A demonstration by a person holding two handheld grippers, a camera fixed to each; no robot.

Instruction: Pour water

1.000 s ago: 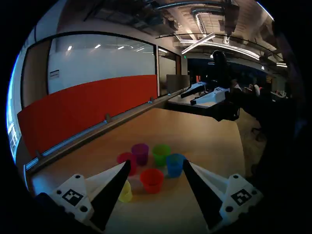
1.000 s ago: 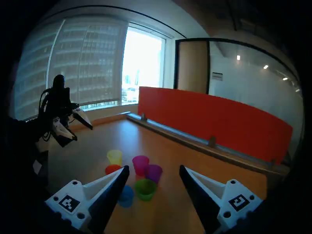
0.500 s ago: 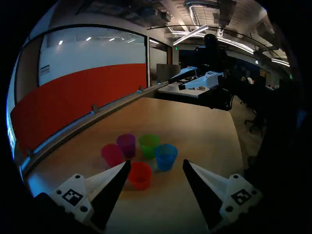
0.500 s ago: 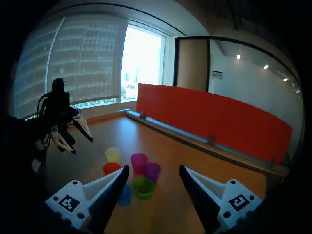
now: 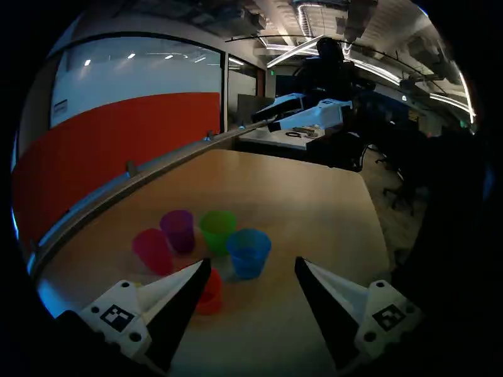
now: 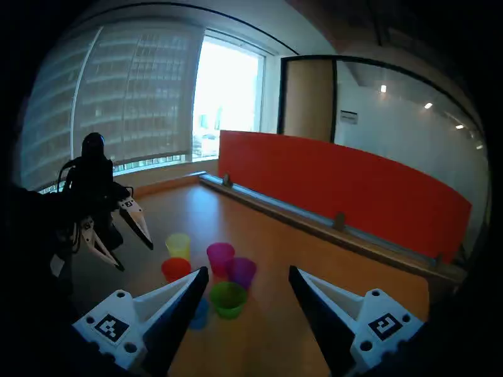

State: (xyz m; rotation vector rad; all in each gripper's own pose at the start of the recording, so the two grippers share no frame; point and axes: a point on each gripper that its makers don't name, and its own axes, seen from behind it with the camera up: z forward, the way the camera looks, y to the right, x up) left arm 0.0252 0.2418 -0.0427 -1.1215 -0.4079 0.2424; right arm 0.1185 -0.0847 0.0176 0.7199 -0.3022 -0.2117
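Six small plastic cups stand upright in a tight bunch on the pale wooden worktop [image 5: 302, 201]; neither tool holds one. Landmark is the translucent green plastic cup [image 5: 218, 230]. In the left gripper view the blue plastic cup [image 5: 249, 251] sits just beside it, nearer the camera and to the right. The purple plastic cup [image 5: 178, 229] is just beside it to the left, and the pink plastic cup [image 5: 153, 250] is past the purple one. The red plastic cup [image 5: 210, 292] is nearer the camera than the green one, half hidden behind a finger. In the right gripper view the yellow plastic cup [image 6: 178, 245] is at the far edge of the bunch from the green cup.

No water can be made out in any cup; too dim to tell.

The left hand-held gripper [image 5: 250, 260] has its fingers spread wide with nothing between them. The blue cup lines up in the gap but is not touched. The right hand-held gripper [image 6: 248, 270] is likewise wide open and empty, hanging above the worktop and framing the green and purple cups.

The two face the bunch from opposite sides, likely so each can take a cup. The cups probably sit close to keep the pour short. Judged stage: approach, no grasp yet.

The long red partition panel [image 5: 113, 138] runs along the worktop edge beyond the green cup.
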